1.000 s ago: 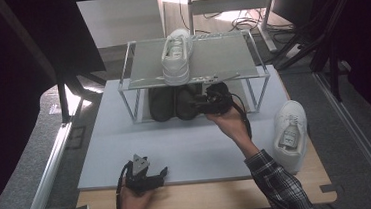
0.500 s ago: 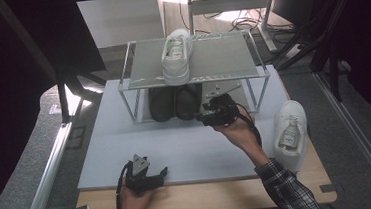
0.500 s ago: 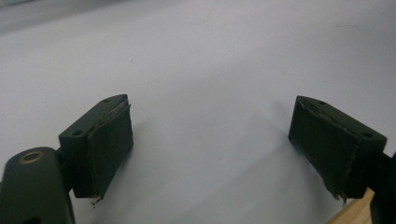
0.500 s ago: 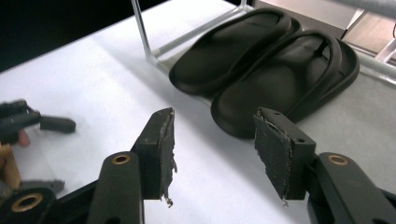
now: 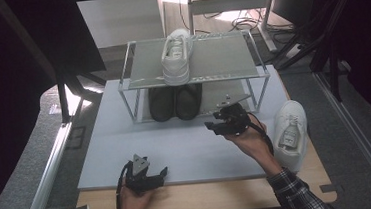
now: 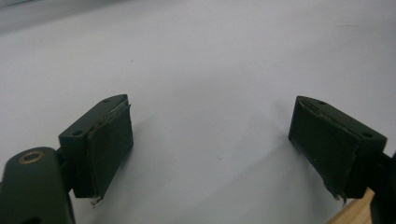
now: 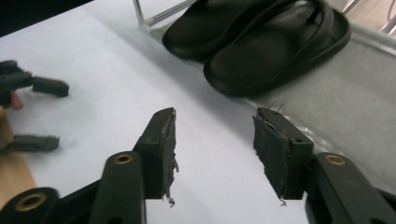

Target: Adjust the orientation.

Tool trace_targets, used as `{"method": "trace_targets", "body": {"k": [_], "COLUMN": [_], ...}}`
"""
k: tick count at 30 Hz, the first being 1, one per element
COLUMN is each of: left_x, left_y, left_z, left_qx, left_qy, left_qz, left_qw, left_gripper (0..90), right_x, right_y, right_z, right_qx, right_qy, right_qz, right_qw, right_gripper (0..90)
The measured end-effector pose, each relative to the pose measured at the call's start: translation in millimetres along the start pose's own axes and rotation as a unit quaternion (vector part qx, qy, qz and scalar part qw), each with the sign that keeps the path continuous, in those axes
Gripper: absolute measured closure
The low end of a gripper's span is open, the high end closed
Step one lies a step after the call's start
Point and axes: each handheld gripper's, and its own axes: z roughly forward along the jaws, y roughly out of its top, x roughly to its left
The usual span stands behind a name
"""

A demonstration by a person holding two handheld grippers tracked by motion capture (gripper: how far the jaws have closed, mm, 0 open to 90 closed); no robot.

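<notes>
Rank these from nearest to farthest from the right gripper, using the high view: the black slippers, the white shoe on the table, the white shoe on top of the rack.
1. Black slippers, on the lower shelf, left of the right gripper.
2. White shoe on the table, to its right.
3. White shoe on top of the rack, farthest back.

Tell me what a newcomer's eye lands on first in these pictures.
First, the metal shoe rack at the far side of the pale mat, with one white sneaker on its top shelf and a pair of black slippers side by side beneath. Next, a second white sneaker lying at the mat's right edge. The right gripper hovers empty, jaws apart, in front of the rack.
</notes>
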Motion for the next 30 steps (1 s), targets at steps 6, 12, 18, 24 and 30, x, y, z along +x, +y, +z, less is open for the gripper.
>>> {"method": "trace_targets", "body": {"k": [6, 12, 18, 24, 30], "left_x": [-0.2, -0.2, -0.2, -0.1, -0.4], "left_y": [-0.1, 0.0, 0.0, 0.0, 0.0], "left_z": [0.0, 0.2, 0.2, 0.2, 0.2], "left_qx": [0.000, -0.001, -0.001, -0.001, -0.001], "left_qy": [0.000, 0.000, 0.000, 0.000, 0.000], "left_qz": [-0.001, -0.001, -0.001, -0.001, -0.002], "left_qw": [1.0000, 1.0000, 1.0000, 1.0000, 1.0000], "left_gripper": [13.4, 13.4, 13.5, 13.4, 13.4], "right_x": [-5.2, -7.4, -2.8, 4.5, 5.5], "right_y": [-14.8, -31.5, -48.7, -64.2, -85.9], "right_z": [-11.2, -23.2, -37.7, -47.8, -55.8], "right_qx": [0.010, 0.023, 0.024, 0.030, 0.031], "right_qy": [-0.006, -0.011, -0.022, -0.039, -0.047], "right_qz": [0.008, 0.020, 0.026, 0.022, 0.042], "right_qw": [0.9999, 0.9995, 0.9991, 0.9986, 0.9975], "right_gripper": [53.9, 64.7, 82.6, 89.2, 89.2]}}
